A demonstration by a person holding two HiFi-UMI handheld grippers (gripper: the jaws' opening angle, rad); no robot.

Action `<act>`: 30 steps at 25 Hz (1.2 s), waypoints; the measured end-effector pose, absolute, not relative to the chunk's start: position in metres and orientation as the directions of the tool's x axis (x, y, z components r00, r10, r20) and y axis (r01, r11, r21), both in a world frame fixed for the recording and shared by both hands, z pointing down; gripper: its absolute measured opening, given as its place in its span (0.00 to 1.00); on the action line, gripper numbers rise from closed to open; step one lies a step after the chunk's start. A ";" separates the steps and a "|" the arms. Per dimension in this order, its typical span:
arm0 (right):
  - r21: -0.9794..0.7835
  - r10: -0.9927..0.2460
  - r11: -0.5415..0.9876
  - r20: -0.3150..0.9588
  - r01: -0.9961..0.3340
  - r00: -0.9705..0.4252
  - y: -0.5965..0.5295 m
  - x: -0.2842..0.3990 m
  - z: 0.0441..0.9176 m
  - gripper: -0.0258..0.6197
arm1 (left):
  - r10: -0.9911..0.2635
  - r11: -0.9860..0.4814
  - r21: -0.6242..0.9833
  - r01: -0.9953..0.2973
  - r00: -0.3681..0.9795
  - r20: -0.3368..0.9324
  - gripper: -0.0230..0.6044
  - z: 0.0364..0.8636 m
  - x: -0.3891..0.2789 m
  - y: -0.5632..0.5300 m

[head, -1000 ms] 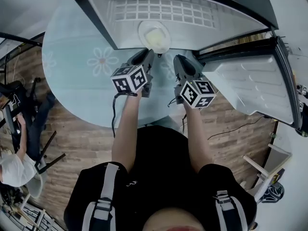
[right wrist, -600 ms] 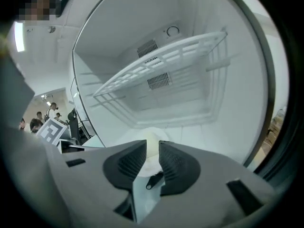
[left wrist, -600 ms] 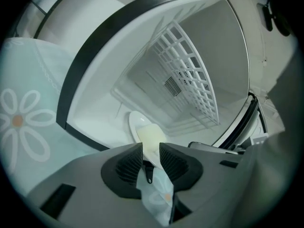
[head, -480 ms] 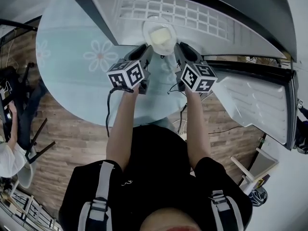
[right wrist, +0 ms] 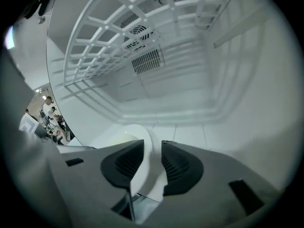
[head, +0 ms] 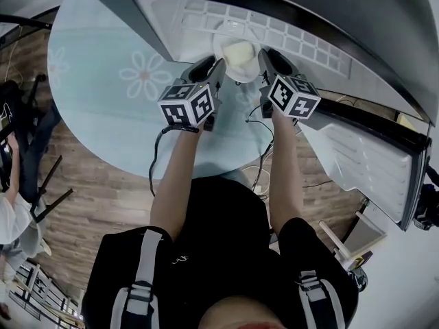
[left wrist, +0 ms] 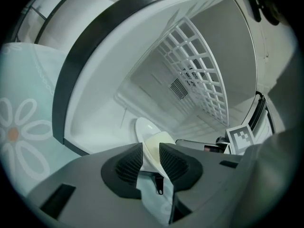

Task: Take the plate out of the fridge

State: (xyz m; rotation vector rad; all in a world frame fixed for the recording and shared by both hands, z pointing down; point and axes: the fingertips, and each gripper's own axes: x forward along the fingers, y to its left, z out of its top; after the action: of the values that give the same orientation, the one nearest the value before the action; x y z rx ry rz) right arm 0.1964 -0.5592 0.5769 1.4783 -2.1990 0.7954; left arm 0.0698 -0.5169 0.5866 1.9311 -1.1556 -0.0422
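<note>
Leans over a round table (head: pixel 103 81) printed with pale flowers and reaches both grippers into the small fridge (head: pixel 168 19) standing on it, its door (head: pixel 363 163) swung wide to the right. Finds the white plate (head: pixel 221 40) on the fridge's white floor, just inside the opening and below the white wire shelf (head: pixel 302 43), with a pale yellow piece (head: pixel 239 50) lying on it. Brackets the plate from both sides, left gripper (left wrist: pixel 151 148) at its left edge and right gripper (right wrist: pixel 152 147) at its right edge, marker cubes turned up toward the head camera. Holds the left jaws spread wide, the plate's rim passing between the ribbed pads (left wrist: pixel 128 167) without being squeezed. Shows the right jaws opening, likewise astride the rim, with a gap between pad and plate. Grips nothing yet, plate lying on the fridge floor. Leaves wood-plank floor (head: pixel 103 190) visible round the table, with another person (head: pixel 8 218) at the far left edge.
</note>
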 end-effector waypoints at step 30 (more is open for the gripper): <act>-0.487 -0.704 0.202 0.531 -0.850 -0.471 -0.538 0.176 0.575 0.10 | -0.773 -0.178 0.581 -0.794 0.478 0.417 0.11 0.581 0.059 -0.524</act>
State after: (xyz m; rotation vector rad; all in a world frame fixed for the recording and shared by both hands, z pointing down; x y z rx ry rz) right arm 0.1760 -0.5380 0.5753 1.4969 -2.2795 1.1242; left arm 0.0589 -0.5235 0.5810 1.9527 -1.2996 0.0351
